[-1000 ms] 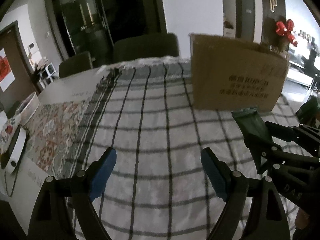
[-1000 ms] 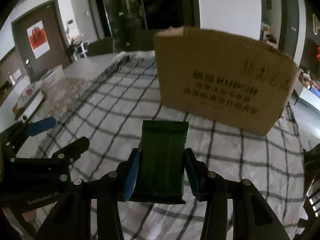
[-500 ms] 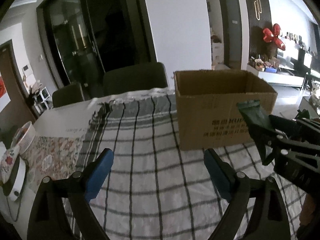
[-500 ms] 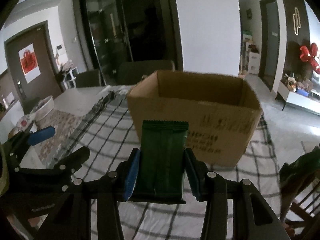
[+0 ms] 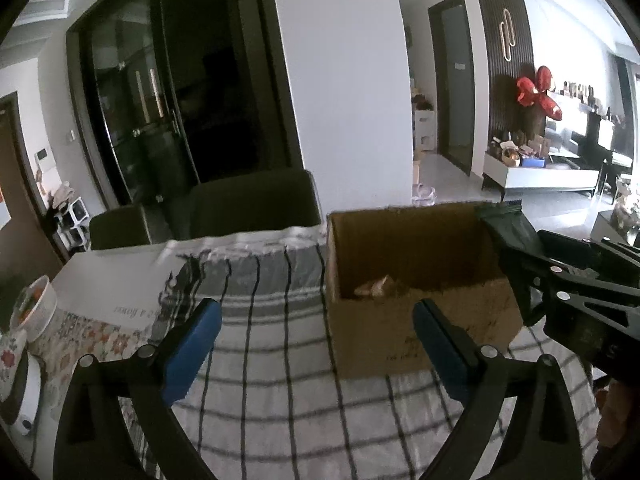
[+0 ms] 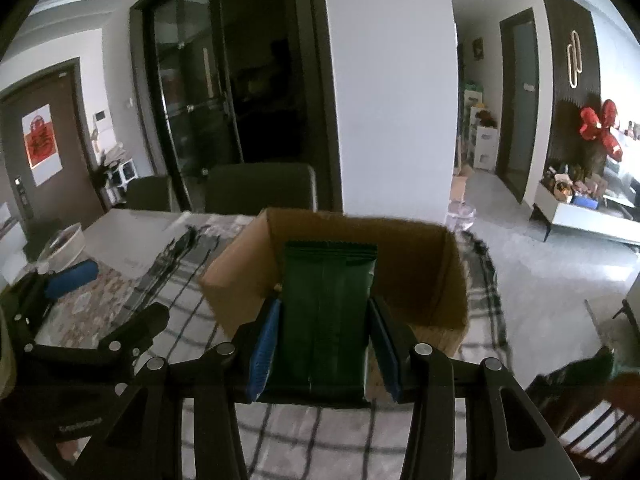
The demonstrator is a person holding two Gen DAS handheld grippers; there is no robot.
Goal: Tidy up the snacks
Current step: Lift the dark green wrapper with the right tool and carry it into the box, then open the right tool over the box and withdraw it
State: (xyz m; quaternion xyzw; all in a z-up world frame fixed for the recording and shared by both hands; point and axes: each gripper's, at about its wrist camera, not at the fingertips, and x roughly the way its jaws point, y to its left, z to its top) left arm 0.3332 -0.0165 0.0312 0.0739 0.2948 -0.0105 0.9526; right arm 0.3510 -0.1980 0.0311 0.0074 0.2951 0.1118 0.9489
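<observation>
R gripper (image 6: 324, 344) pinches green pack (image 6: 326, 300), held just ahead over box (image 6: 448, 304) near rim; L gripper (image 5: 316, 344) spread, empty; adv. pack past rim, lower, then release inside.

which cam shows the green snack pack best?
Right wrist: the green snack pack fills the centre, clamped in the right tongs before the cardboard box. Left wrist catches only its top end at the right edge.
</observation>
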